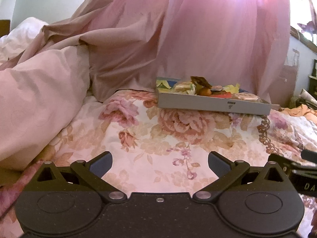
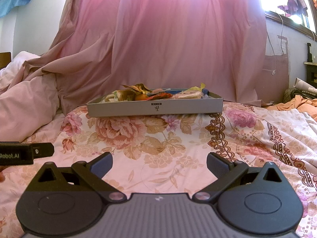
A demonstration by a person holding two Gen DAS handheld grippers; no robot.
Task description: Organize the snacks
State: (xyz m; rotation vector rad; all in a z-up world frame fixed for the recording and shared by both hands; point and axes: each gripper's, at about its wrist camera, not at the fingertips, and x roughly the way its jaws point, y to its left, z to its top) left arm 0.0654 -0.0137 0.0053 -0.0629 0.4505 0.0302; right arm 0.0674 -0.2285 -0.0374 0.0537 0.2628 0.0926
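Facing snack tray (image 2: 154, 107), grippers (image 2: 159, 163) apparently empty

Your left gripper (image 1: 160, 163) sits wide open, empty, over the floral bedspread (image 1: 138, 130). Grey tray (image 1: 208, 104) w/ snacks (image 1: 198, 89) lies ahead, well apart; pink curtain (image 1: 218, 35) behind.

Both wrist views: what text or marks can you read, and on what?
"Robot.AI": on the left claw body, right wrist view; first letters cut off.
"DA": on the right claw body, left wrist view; cut off.
Logo on the grey tray wall: too small to read.
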